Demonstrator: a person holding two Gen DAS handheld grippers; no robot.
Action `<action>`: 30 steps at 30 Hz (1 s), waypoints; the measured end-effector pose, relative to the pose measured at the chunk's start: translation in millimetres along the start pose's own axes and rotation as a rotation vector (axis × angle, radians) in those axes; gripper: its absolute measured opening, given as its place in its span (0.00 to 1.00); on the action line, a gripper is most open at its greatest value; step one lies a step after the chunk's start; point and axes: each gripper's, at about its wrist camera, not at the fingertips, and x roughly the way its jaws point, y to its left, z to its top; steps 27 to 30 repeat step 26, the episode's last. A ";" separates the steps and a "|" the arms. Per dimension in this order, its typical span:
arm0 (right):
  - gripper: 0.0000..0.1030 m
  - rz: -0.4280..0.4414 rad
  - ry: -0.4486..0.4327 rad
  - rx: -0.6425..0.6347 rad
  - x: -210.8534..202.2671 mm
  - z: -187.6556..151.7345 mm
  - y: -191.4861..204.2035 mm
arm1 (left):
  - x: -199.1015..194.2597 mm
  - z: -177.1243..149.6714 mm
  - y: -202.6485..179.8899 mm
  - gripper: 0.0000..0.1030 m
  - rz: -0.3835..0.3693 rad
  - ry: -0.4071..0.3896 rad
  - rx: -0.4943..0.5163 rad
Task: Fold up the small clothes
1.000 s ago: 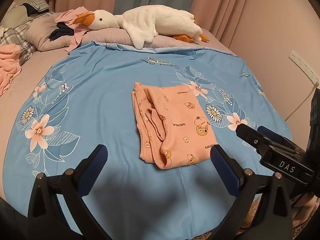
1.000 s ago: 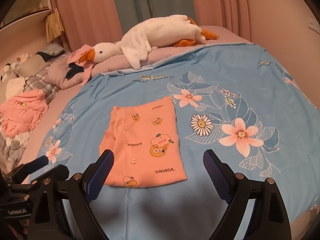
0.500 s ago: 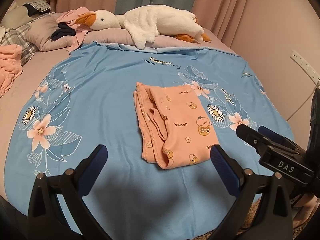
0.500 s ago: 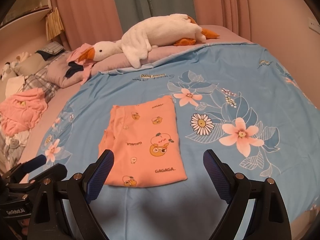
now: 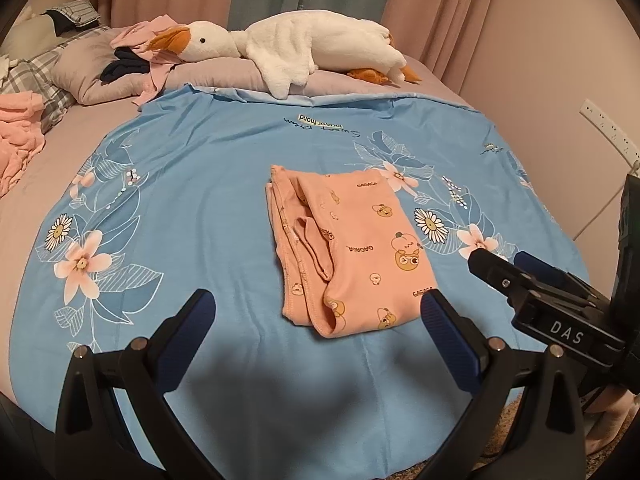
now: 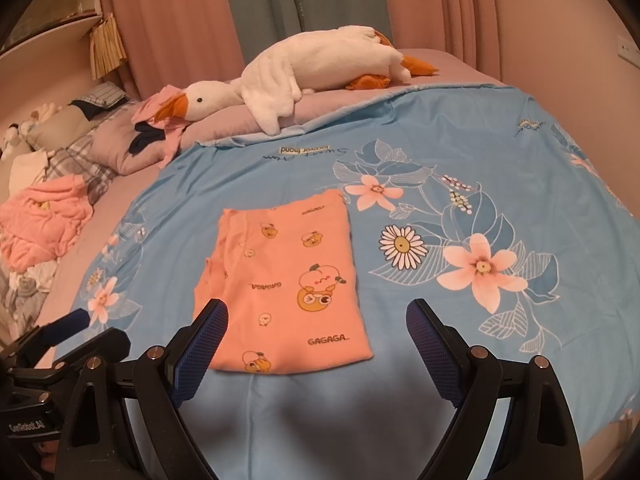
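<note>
On the bed lies a blue blanket (image 5: 208,184) with big flowers on it, and in the middle of it sits a small peach garment (image 5: 352,248) folded into a neat rectangle, with little bears and the word GAGAGA printed on it. One long side shows stacked folded edges and a small tucked-in flap. Both grippers hang over the near edge of the blanket and point down at it. The left gripper (image 5: 316,316) has its blue-padded fingers (image 5: 192,320) spread wide apart, with nothing between them. The right gripper (image 6: 316,320) also has its fingers (image 6: 428,340) spread wide, and they are not touching the cloth. At the head of the bed a white plush goose (image 6: 304,68) with an orange beak lies across a purple pillow (image 5: 88,76). Off to the far side sits a crumpled pile of peach clothes (image 6: 44,224). Pink and green curtains (image 6: 224,12) hang behind the bed.
</note>
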 end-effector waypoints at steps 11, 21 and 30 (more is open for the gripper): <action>0.88 -0.006 -0.001 -0.003 0.3 0.4 -0.5 | 0.1 -0.7 -1.8 0.99 -0.012 0.000 0.001; 0.88 -0.008 0.003 -0.002 0.1 -0.2 -1.7 | -0.1 -0.9 -2.1 0.99 -0.014 -0.002 0.004; 0.88 -0.008 0.003 -0.002 0.2 -0.1 -1.4 | -2.1 -2.1 -2.0 0.99 -0.025 -0.006 0.001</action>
